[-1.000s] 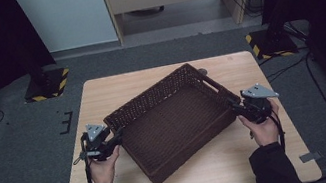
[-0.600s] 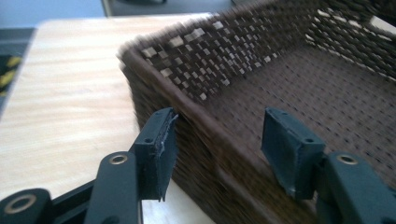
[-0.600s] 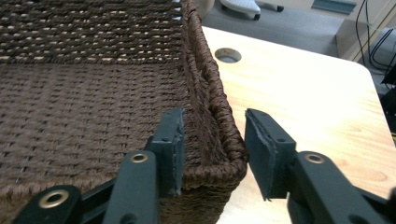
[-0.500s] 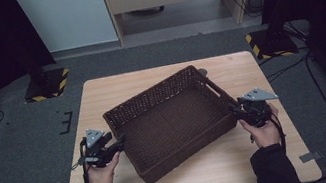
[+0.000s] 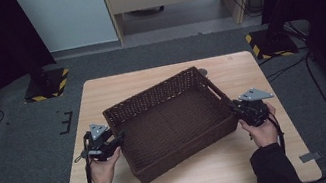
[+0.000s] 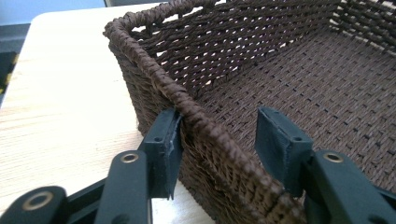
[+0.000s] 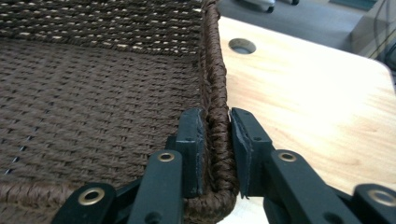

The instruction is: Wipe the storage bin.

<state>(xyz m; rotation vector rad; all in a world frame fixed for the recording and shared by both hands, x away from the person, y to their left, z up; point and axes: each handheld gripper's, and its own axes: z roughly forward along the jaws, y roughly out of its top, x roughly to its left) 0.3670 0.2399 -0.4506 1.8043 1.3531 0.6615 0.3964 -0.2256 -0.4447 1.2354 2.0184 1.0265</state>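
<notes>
Woven basket (image 5: 171, 120) lying skewed on the wooden table (image 5: 248, 69), seized for a two-handed lift or shift as judged from the opposed grips; the left gripper (image 5: 117, 139) straddles the rim of the basket's near-left wall, its jaws having just narrowed a little, one pad (image 6: 167, 144) against the outer face and the other pad (image 6: 275, 140) standing clear inside, so the wall lies between jaws that are apart and not yet pinching; the right gripper (image 7: 215, 154) has just drawn its jaws together and is clamped on the rim of the opposite end wall, both pads pressed flat to the braided edge near the corner; in the high view the right gripper (image 5: 235, 109) meets that wall from the table's right side; holds at opposite ends would keep so wide and shallow a tray level; the rim, thicker and stiffer than the open weave, offers the surest purchase.
</notes>
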